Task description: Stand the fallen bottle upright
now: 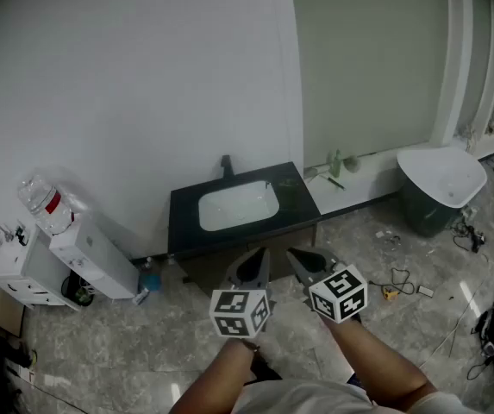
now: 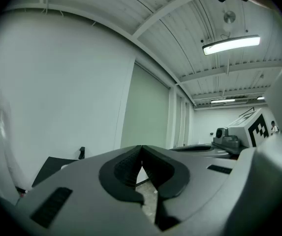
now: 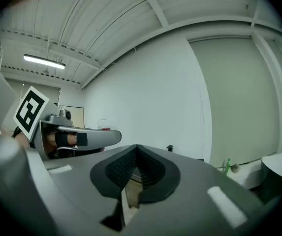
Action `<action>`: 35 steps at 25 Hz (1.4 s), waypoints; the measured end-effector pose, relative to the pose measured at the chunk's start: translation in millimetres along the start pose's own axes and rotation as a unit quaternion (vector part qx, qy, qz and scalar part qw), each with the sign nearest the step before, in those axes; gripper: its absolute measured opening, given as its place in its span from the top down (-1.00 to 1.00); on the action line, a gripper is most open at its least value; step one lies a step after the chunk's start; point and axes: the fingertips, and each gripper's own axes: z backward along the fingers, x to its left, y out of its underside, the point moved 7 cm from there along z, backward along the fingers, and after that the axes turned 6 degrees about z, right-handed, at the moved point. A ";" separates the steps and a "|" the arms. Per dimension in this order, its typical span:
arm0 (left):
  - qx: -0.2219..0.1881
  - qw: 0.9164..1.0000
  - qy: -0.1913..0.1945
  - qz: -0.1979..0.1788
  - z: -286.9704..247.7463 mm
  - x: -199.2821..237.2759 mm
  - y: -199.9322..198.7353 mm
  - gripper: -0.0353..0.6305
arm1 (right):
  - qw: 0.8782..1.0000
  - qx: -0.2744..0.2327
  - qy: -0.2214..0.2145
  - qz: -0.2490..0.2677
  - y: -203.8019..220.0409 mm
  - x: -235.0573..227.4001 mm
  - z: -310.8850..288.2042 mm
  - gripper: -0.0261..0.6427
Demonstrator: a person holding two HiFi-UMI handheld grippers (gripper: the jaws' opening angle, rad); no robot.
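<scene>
A black vanity top [image 1: 186,210] with a white basin [image 1: 238,205] stands against the wall. On its right end lies a faint greenish, see-through shape [image 1: 286,193], too small to make out. A small green bottle [image 1: 335,163] stands on the white ledge [image 1: 350,192] beside it, also seen far off in the right gripper view [image 3: 227,165]. My left gripper [image 1: 258,264] [image 2: 141,147] and right gripper [image 1: 302,259] [image 3: 137,146] hang side by side in front of the vanity, well short of it. Both are shut and hold nothing.
A water dispenser [image 1: 91,253] topped by a clear jug [image 1: 44,198] stands at the left by a white cabinet [image 1: 18,270]. A white-topped bin [image 1: 440,184] sits at the right. Cables and small bits [image 1: 488,317] litter the floor on the right.
</scene>
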 end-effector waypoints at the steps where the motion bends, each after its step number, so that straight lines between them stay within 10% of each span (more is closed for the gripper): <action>1: 0.000 1.000 0.000 0.000 -0.5 1.7 -0.3 0.87 | 1.000 -0.001 0.000 0.000 0.1 -0.1 -1.4 0.92; 16: 0.012 1.000 0.012 0.010 -30.8 32.8 4.4 0.87 | 1.000 -0.005 -0.007 -0.010 6.8 -17.9 -38.7 0.91; 35: 0.045 0.997 0.057 0.025 -127.5 215.2 -34.6 0.87 | 0.998 0.056 0.022 -0.023 17.9 -75.5 -220.2 0.84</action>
